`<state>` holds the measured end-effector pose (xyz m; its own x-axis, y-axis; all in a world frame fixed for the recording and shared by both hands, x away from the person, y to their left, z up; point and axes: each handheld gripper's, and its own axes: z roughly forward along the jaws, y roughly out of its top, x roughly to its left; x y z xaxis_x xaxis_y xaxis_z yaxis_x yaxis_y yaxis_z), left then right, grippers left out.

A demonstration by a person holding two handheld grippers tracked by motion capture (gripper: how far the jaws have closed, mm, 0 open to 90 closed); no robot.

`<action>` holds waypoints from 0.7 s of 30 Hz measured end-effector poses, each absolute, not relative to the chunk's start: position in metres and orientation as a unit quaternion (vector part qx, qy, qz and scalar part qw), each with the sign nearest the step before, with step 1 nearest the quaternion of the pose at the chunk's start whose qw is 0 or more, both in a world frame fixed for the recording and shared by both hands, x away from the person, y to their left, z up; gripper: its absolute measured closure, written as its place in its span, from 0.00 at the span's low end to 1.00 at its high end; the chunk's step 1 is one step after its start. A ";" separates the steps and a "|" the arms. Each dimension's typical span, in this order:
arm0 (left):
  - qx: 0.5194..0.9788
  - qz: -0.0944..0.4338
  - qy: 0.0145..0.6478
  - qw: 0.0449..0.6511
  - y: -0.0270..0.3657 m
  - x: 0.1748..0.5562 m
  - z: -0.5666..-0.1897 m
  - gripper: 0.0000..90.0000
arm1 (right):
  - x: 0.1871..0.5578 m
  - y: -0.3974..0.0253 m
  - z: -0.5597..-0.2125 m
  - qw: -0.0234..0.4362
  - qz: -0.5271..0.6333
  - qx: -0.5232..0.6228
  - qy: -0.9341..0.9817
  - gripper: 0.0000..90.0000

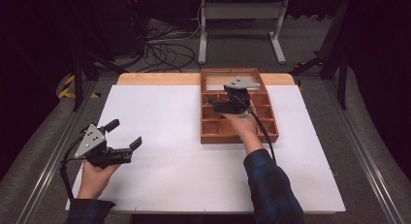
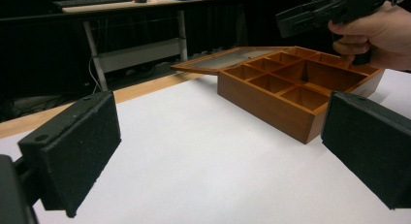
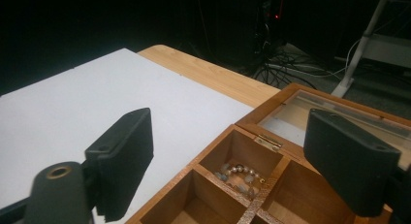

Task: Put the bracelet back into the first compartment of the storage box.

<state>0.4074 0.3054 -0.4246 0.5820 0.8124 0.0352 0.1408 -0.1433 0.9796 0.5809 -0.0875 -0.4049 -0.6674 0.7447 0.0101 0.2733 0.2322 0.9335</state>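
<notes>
One broad bench (image 1: 160, 185) carries everything here, its top covered by a smooth matt white sheet with a strip of pale wood showing along the far edge. On its right half, toward the far side, sits a flat wooden box (image 1: 212, 136) of reddish-brown polished wood, split by thin partitions into square and oblong compartments, its glazed lid (image 1: 228, 77) thrown fully back and lying flat behind it on small brass hinges. The right gripper (image 3: 232, 161) hovers over the box's far compartments with its jaws spread wide and nothing between them; the left gripper (image 1: 127, 136) is held low over the bench's near left corner, well apart from the box, jaws likewise apart and empty, their pads black and finely grained.

Smallest of all is a string of beads (image 3: 241, 174), lying loosely bunched in the far corner compartment just beside a hinge. The beads look round, glossy, pale and greyish, with a darker one among them. My judgement is that the string is light and limp, slippery at each bead, and will sag and swing once lifted. The best hold is probably across the bunched middle, pinching several beads at once, coming straight down so the jaws clear the compartment walls; a hard squeeze could let beads squirt sideways
</notes>
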 end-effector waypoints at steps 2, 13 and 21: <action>0.695 0.301 0.342 0.556 0.306 0.407 -0.425 0.02 | 0.578 -0.087 -0.403 0.227 0.523 0.336 0.750 0.19; 0.695 0.300 0.344 0.555 0.305 0.407 -0.424 0.02 | 0.569 -0.095 -0.402 0.228 0.531 0.338 0.743 0.15; 0.695 0.300 0.344 0.555 0.305 0.407 -0.425 0.02 | 0.559 -0.102 -0.401 0.230 0.542 0.336 0.735 0.12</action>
